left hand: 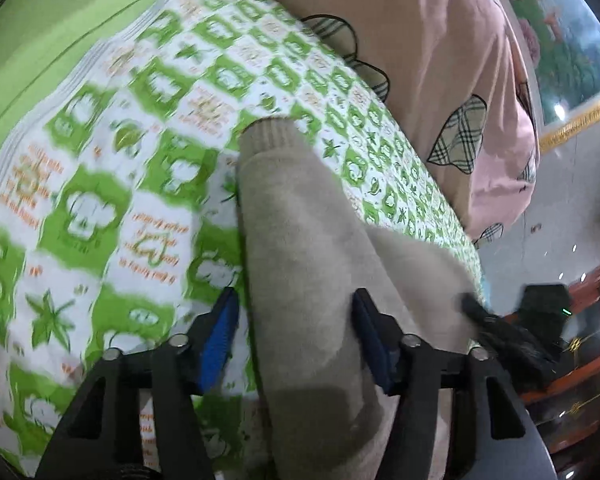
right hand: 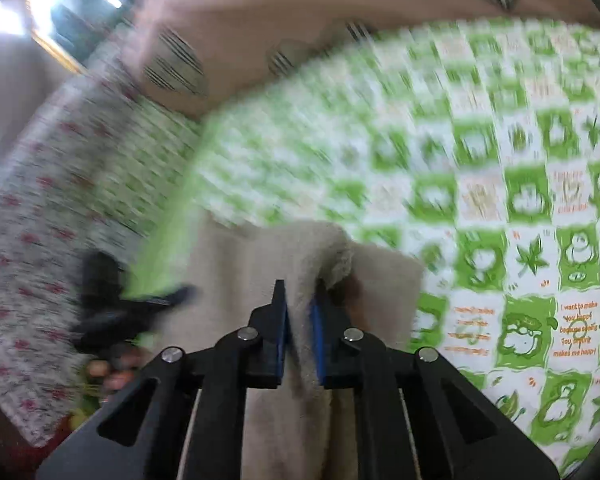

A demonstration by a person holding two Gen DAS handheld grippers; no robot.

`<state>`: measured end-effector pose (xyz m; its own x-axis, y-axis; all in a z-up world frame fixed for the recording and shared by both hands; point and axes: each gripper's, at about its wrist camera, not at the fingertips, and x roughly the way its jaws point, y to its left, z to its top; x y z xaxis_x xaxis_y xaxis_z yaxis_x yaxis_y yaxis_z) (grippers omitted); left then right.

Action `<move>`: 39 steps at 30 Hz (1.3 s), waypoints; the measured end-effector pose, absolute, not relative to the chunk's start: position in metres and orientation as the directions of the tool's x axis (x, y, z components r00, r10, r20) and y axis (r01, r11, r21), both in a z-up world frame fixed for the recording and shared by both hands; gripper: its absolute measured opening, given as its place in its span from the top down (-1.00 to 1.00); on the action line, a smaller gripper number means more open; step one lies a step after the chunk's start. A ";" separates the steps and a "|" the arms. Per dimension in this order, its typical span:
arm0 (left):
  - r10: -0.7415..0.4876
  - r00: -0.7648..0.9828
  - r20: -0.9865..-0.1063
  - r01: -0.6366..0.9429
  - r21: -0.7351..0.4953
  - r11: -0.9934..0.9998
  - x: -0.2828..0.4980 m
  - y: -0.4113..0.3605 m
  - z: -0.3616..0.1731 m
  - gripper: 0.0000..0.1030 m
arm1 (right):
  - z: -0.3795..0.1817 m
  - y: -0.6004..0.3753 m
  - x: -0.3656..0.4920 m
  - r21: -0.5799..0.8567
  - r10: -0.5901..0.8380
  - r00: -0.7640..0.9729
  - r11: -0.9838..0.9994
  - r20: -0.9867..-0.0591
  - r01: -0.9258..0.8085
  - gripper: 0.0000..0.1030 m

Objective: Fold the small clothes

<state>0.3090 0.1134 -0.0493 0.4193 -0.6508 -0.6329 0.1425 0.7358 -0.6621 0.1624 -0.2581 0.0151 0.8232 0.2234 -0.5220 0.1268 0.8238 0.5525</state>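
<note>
A beige knit garment [left hand: 300,240] lies on the green and white patterned bed sheet [left hand: 100,200], one ribbed cuff end pointing away from me. My left gripper [left hand: 296,320] straddles this strip of fabric with its jaws open; the left blue pad [left hand: 220,336] stands just clear of the cloth edge. In the right wrist view my right gripper [right hand: 300,304] is shut on a raised fold of the beige garment [right hand: 260,264], which bunches up above the blue pads. The right gripper shows blurred at the cloth's right edge [left hand: 496,328].
A pink quilt [left hand: 440,80] with plaid patches lies along the far side of the sheet [right hand: 500,240]. A grey cover with red flowers [right hand: 32,220] hangs off the bed's side. Dark wooden furniture [left hand: 580,392] and a gold-framed picture [left hand: 580,60] stand beyond the bed.
</note>
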 end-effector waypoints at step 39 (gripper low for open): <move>-0.393 0.543 -0.742 0.363 -0.215 0.907 0.040 0.065 -0.033 -0.15 | -0.031 -0.158 0.009 0.365 0.173 0.746 0.926 -0.643 0.100 -0.20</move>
<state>0.0403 0.0648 -0.0335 0.5426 -0.3929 -0.7424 0.3626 0.9068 -0.2149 0.0092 -0.1576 -0.0310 0.7464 0.1732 -0.6425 0.0997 0.9255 0.3653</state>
